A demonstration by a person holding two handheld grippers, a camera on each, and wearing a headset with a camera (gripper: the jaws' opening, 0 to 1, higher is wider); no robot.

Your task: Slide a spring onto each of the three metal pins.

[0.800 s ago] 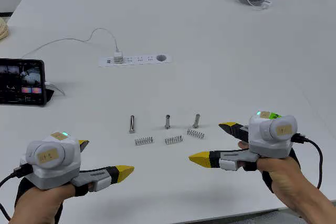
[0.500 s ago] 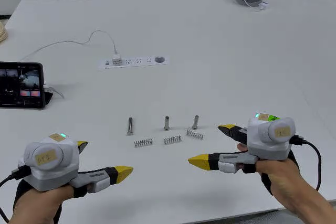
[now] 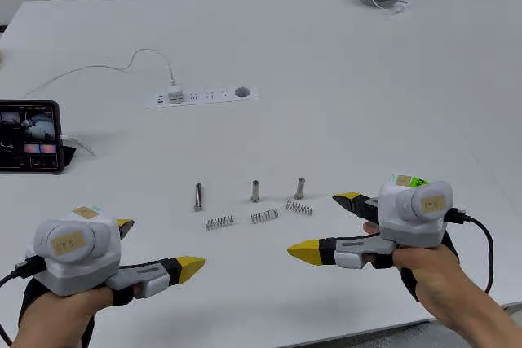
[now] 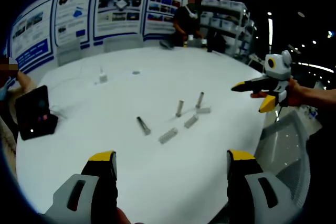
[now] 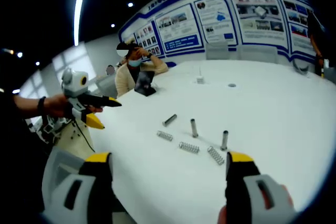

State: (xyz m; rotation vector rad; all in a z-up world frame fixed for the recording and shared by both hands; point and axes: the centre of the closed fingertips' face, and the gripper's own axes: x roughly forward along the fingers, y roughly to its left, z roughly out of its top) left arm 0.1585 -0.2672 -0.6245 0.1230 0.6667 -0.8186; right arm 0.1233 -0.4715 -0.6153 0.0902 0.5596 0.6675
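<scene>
Both unmoved, left hand-held gripper (image 3: 157, 244) and right hand-held gripper (image 3: 326, 224) spread wide, empty, springs (image 3: 263, 216) and pins (image 3: 255, 191) between them, ahead

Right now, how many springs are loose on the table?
3: left spring by the lying pin, middle spring by the middle pin, right spring by the right pin. None seems hidden.
</scene>
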